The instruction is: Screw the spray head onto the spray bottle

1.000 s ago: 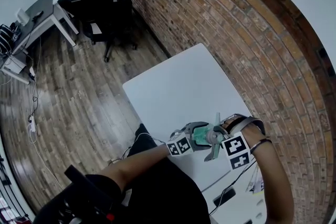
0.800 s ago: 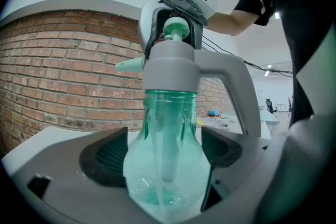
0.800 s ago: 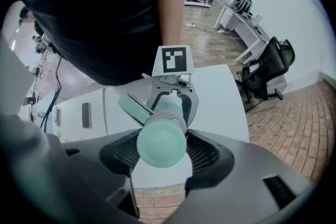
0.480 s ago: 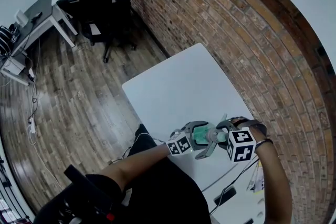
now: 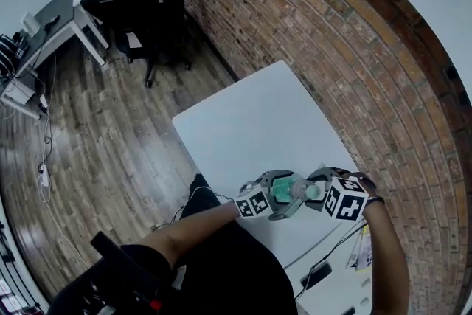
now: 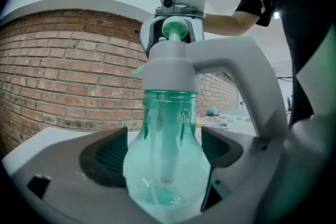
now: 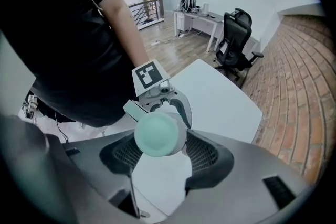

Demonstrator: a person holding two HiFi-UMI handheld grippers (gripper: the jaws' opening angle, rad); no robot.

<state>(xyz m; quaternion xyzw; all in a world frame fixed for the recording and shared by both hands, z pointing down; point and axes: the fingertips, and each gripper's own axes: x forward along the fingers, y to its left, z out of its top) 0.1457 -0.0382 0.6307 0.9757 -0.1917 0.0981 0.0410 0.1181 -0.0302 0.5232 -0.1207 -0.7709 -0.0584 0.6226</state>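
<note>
While held over the white table's [image 5: 251,122] near edge: spray bottle [image 6: 168,128], green, clamped in left gripper [image 6: 168,165]; spray head [image 6: 170,68], seated on its neck, pinched by right gripper [image 7: 160,139].

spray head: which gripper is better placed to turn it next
Right. The right gripper is closed on the spray head from above, so it can twist it; the left gripper is clamped on the spray bottle, holding it steady.

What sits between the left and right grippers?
The bottle with the spray head on its neck; the head view shows it spanning the gap, left gripper clamping the bottle, right gripper the spray head.
</note>
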